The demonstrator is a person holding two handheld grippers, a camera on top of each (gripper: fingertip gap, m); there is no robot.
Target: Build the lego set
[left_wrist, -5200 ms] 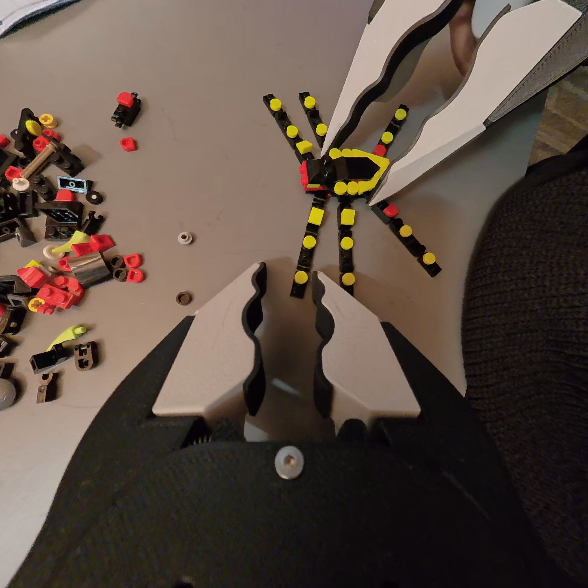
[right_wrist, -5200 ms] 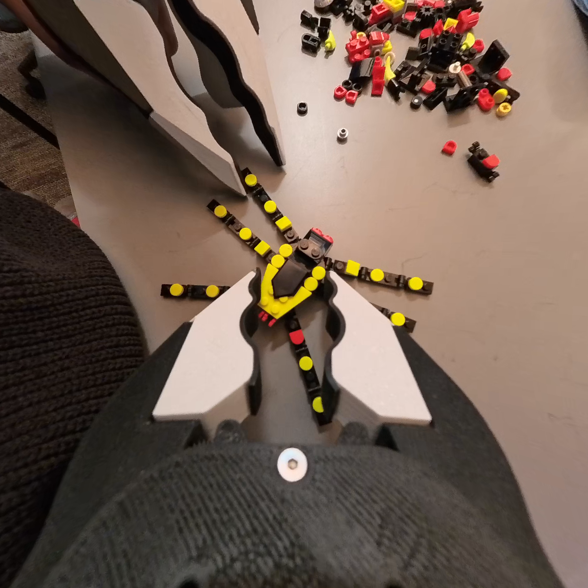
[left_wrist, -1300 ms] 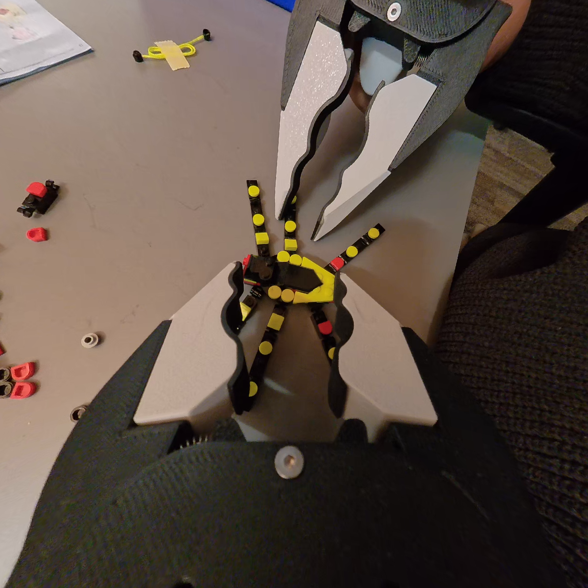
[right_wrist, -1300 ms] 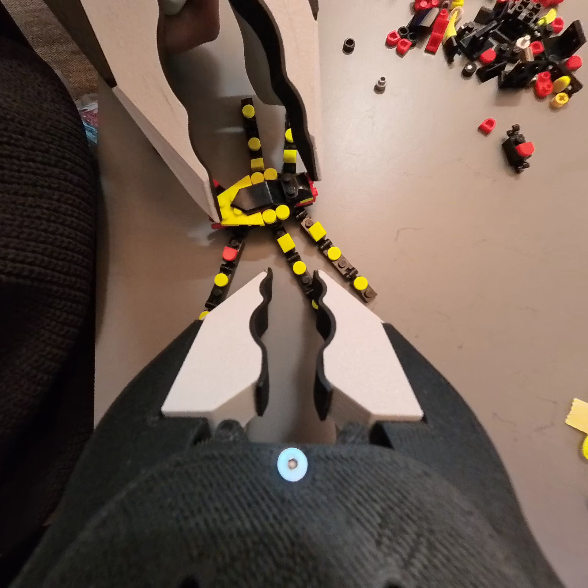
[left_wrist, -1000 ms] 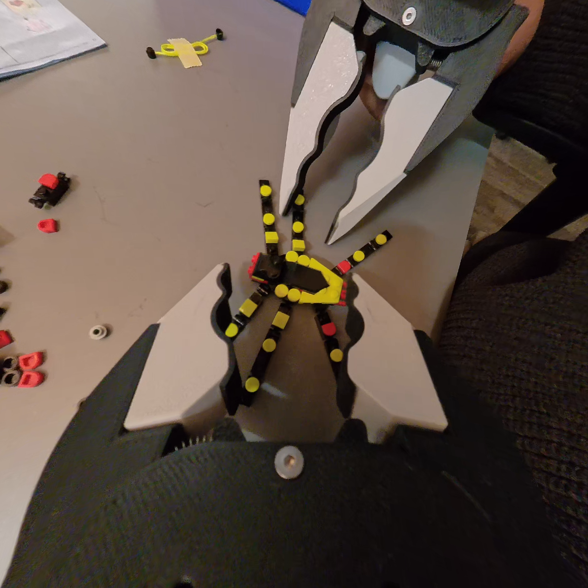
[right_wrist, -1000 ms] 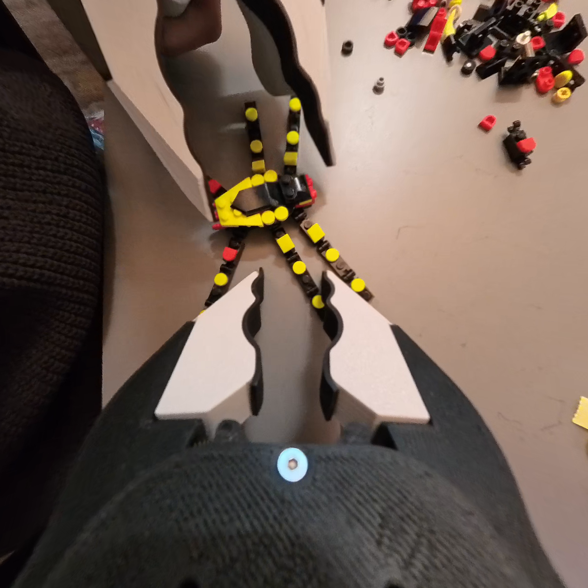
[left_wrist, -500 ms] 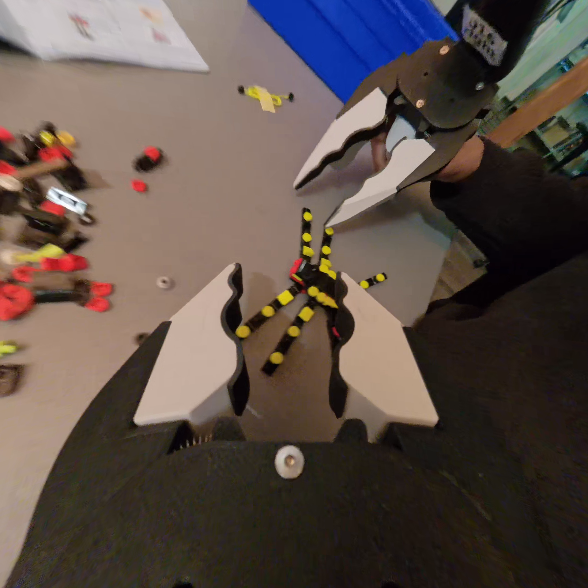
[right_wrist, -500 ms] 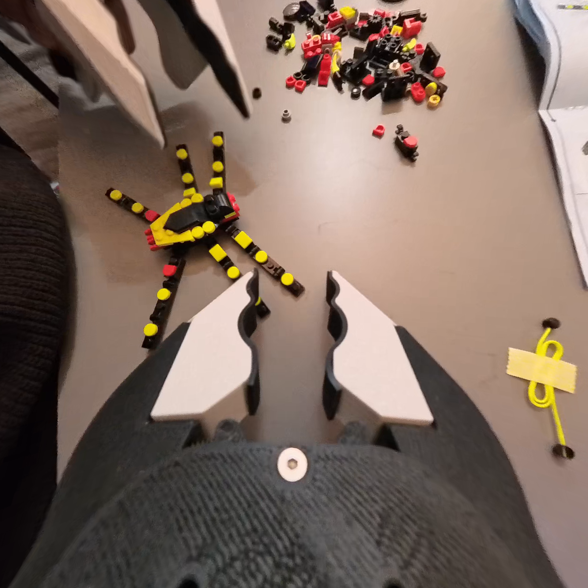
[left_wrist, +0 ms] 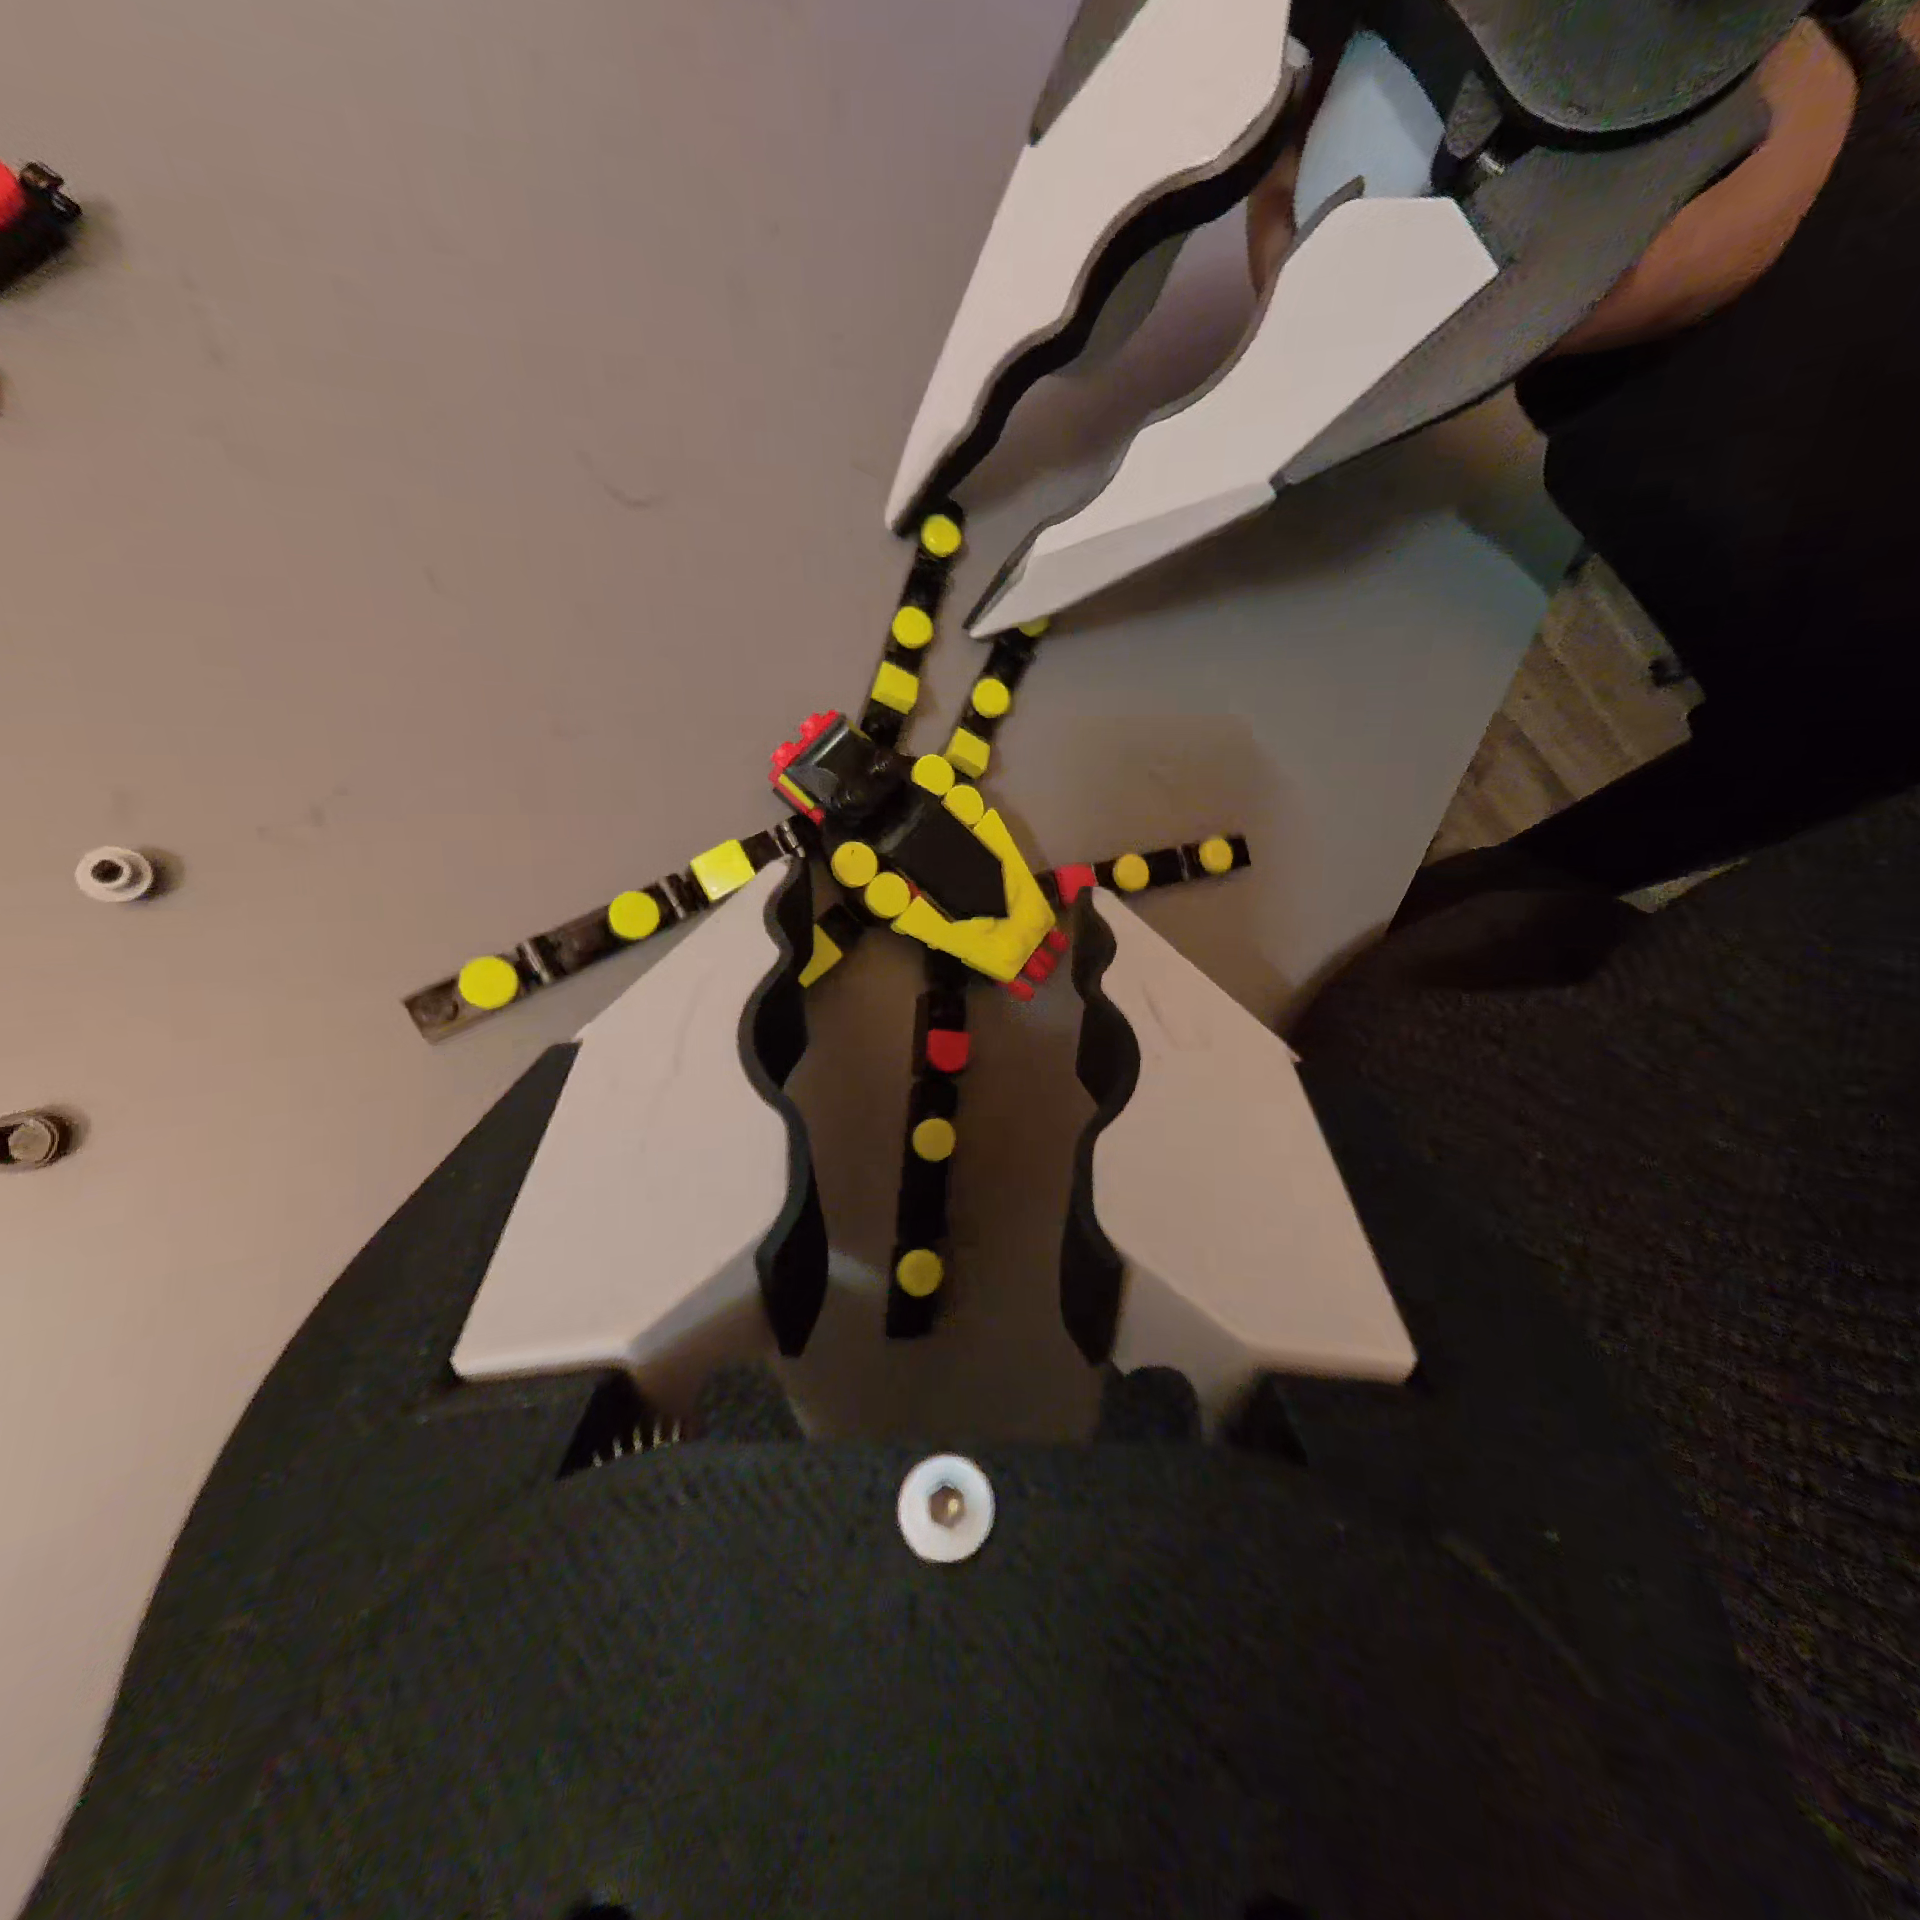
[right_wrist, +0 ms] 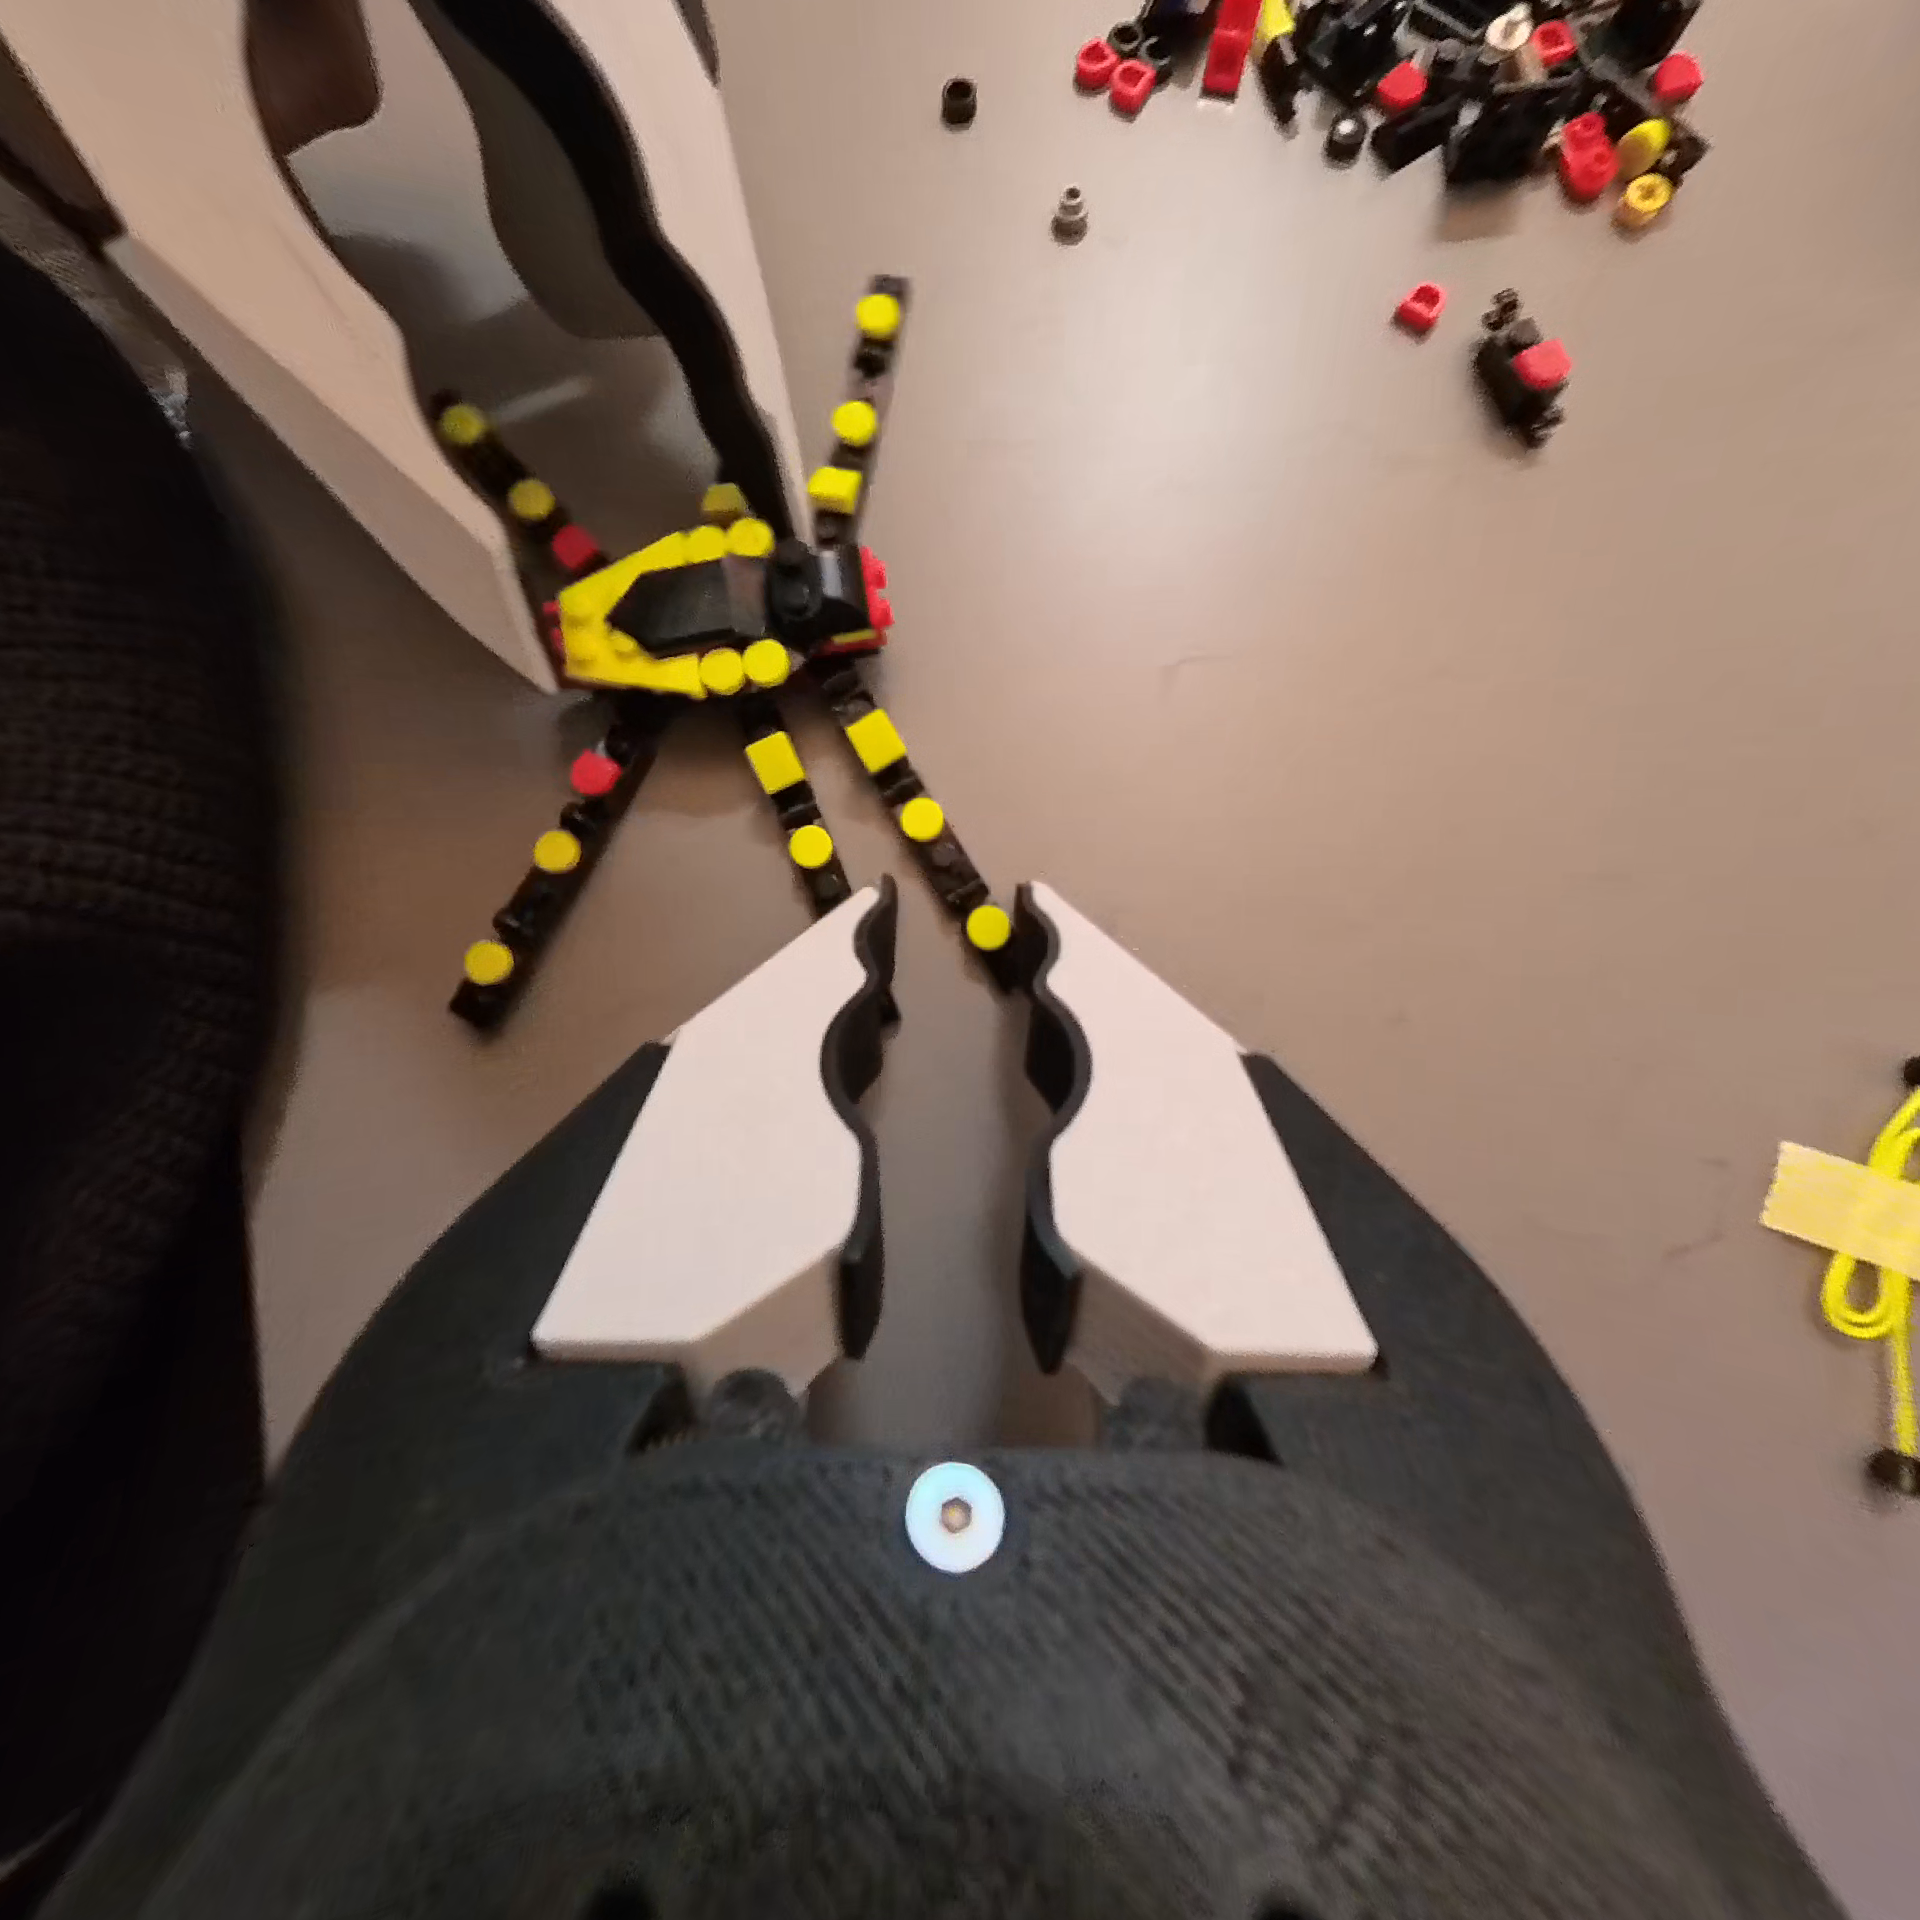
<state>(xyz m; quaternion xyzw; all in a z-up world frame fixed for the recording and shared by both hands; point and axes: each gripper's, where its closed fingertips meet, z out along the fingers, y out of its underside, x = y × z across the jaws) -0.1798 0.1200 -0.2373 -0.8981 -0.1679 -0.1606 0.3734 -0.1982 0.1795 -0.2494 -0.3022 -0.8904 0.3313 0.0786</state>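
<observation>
The black and yellow lego spider [left_wrist: 935, 873] lies flat on the grey table [left_wrist: 468, 468], near its right edge. My left gripper [left_wrist: 935, 896] is open. Its jaws stand on either side of the spider's body, the tips close against it, with one rear leg lying between the fingers. It also shows in the right wrist view [right_wrist: 665, 592], around the body [right_wrist: 686, 613]. My right gripper [right_wrist: 954, 899] is open with a narrow gap. The end of a front leg [right_wrist: 987, 928] lies between its tips. It shows in the left wrist view [left_wrist: 940, 571] at that leg's end.
A pile of loose black, red and yellow pieces [right_wrist: 1455, 94] lies far right. A small red piece [right_wrist: 1420, 308], a black and red sub-assembly [right_wrist: 1522, 374] and a grey round stud [right_wrist: 1070, 213] lie apart. A yellow cord with tape [right_wrist: 1860, 1236] lies right. A dark knitted sleeve [left_wrist: 1610, 1247] is close. Tip to tip, the grippers are about 7 cm apart.
Both grippers have come back down to the spider after lifting away. The left jaws now flank its body and the right tips are at a front leg's end. One leg has swung outward.
</observation>
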